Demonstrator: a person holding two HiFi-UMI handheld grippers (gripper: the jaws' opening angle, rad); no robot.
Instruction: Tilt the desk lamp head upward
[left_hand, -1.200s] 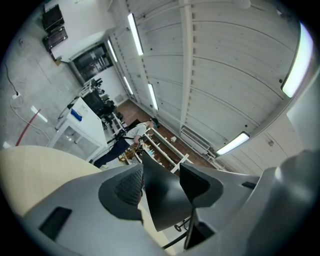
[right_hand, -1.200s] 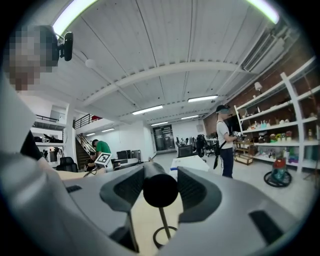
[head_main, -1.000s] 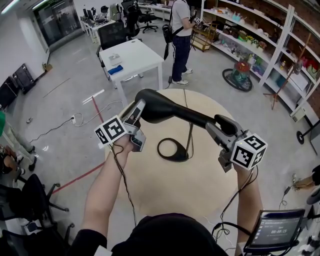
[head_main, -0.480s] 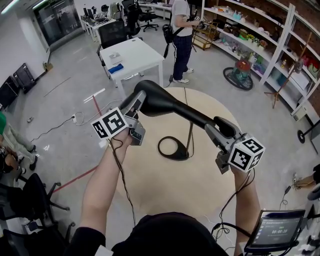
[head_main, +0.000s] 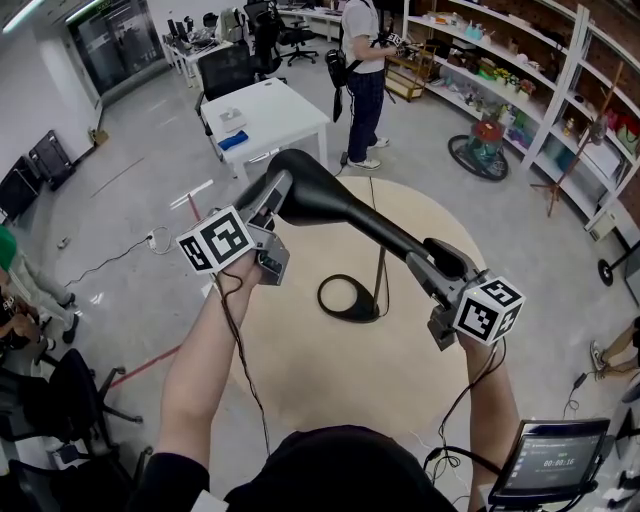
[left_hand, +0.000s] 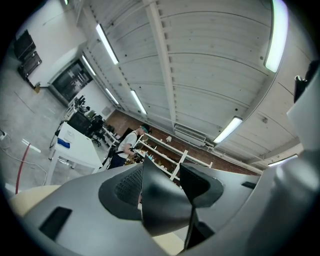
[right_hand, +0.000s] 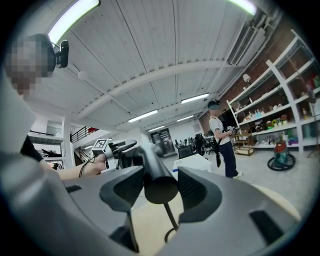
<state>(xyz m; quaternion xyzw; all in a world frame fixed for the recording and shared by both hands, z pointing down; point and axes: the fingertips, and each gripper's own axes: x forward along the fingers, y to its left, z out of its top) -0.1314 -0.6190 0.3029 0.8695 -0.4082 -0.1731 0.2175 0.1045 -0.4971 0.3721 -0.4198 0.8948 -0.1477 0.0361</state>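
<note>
Over the right side of the round beige table (head_main: 330, 395), the right gripper (head_main: 432, 262) has its jaws clamped on the thick rear end of the desk lamp (head_main: 345, 208). The lamp is matte black, with a ring base (head_main: 347, 298) near the table's middle, a thin stem, and a long tapering arm sloping up to a broad rounded head. Toward the far left edge, the left gripper (head_main: 275, 205) pinches that head's rim between its pads.

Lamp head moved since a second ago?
Yes. The lamp head, gripped by the left tool, has risen toward the white table; the lamp base stays put.
</note>
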